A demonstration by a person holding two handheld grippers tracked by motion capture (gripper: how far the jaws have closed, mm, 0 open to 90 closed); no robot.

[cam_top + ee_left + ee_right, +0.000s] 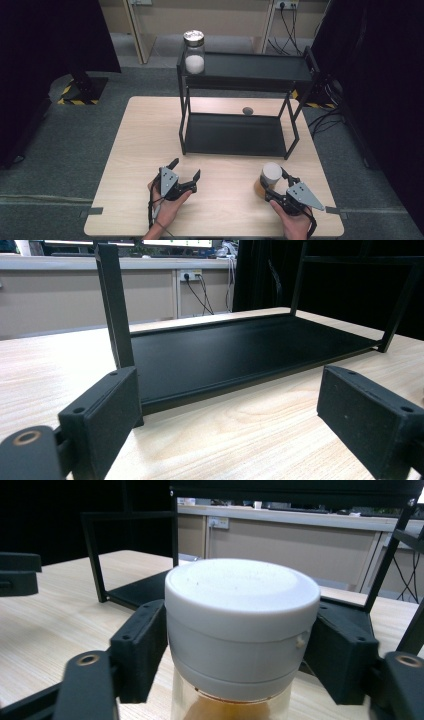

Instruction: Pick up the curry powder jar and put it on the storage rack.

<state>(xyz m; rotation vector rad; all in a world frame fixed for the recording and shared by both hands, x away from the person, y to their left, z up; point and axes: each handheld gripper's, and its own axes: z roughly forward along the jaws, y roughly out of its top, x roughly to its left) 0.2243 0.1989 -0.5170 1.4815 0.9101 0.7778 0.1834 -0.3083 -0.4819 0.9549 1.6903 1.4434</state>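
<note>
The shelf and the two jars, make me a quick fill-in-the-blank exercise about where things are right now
1. The jar with white powder stands on the black shelf's ____ level.
2. The right gripper is closed on the white-lidded jar at its ____.
3. The left gripper holds ____.

Missing words: top; lid; nothing

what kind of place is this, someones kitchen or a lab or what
Most likely a lab or office test space, not a kitchen. A plain wooden table stands on grey carpet between dark curtains, hazard-striped stand feet sit on the floor, and wall sockets with cables show behind the black shelf rack.
</note>
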